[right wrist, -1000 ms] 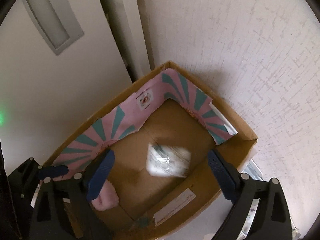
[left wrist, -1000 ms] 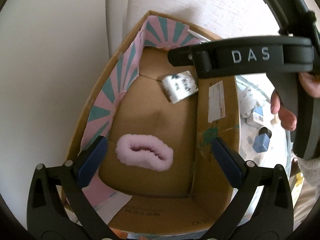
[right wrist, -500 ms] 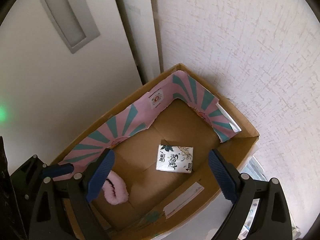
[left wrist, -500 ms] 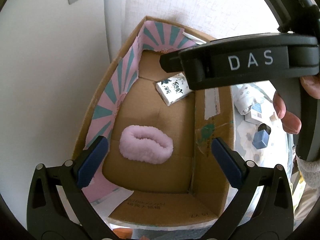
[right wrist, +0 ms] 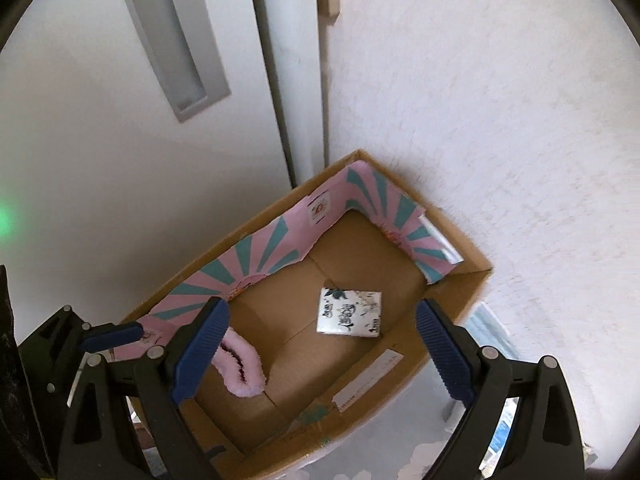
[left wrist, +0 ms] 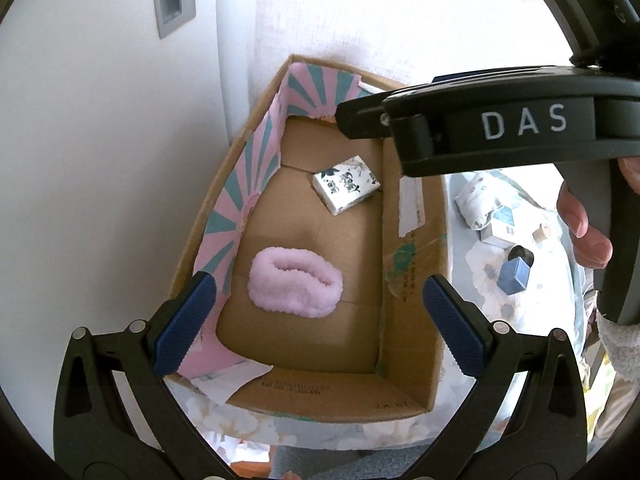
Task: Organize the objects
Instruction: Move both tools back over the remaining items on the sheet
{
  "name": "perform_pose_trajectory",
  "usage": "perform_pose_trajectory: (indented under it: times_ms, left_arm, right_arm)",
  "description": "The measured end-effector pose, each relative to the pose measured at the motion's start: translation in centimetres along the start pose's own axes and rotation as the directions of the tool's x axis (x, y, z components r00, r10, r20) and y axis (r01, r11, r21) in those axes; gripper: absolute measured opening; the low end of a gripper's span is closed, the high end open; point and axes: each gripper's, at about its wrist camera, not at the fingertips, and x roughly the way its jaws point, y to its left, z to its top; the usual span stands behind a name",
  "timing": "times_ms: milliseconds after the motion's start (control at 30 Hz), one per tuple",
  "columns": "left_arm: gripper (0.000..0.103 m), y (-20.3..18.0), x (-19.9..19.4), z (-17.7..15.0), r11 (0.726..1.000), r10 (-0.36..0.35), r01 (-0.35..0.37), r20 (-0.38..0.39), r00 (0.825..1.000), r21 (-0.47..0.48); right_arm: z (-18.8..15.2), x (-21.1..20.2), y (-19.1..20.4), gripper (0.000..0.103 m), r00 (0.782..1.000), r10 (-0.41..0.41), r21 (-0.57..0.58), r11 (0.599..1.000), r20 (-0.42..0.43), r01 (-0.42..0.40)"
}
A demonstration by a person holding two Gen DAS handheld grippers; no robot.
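An open cardboard box (left wrist: 412, 272) with a pink and teal liner stands in a corner. On its floor lie a fluffy pink band (left wrist: 296, 282) and a white tissue pack (left wrist: 346, 184) with black print. Both also show in the right wrist view: the band (right wrist: 242, 368) and the pack (right wrist: 349, 312) inside the box (right wrist: 460, 292). My left gripper (left wrist: 320, 324) is open and empty above the box's near end. My right gripper (right wrist: 320, 344) is open and empty above the box; its body (left wrist: 500, 128) crosses the left wrist view.
White walls (right wrist: 480, 100) and a door panel (right wrist: 100, 140) with a grey recessed handle (right wrist: 176, 36) close in the box at the back. To the right, a floral cloth surface holds a dark blue cube (left wrist: 514, 276), small boxes (left wrist: 500, 228) and a bundled cloth (left wrist: 478, 204).
The tissue pack fell from my right gripper and came to rest on the box floor. Both grippers have risen away from the box.
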Motion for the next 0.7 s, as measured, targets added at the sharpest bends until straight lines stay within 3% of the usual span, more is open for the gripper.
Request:
perform_pose_trajectory:
  times_ms: [333,700]
  left_arm:
    - [0.103,-1.6,-3.2,1.1,0.999,0.012,-0.015,0.071,0.997,0.05]
    - [0.103,-5.4,-7.3,2.9,0.99,-0.01,-0.017,0.192,0.981,0.138]
  right_arm:
    - [-0.5,-5.2,-0.4,0.093,0.993,-0.057,0.009,0.998,0.103,0.056]
    - [-1.9,-11.1,-2.9,0.093,0.978,-0.096,0.083,0.993,0.187,0.082]
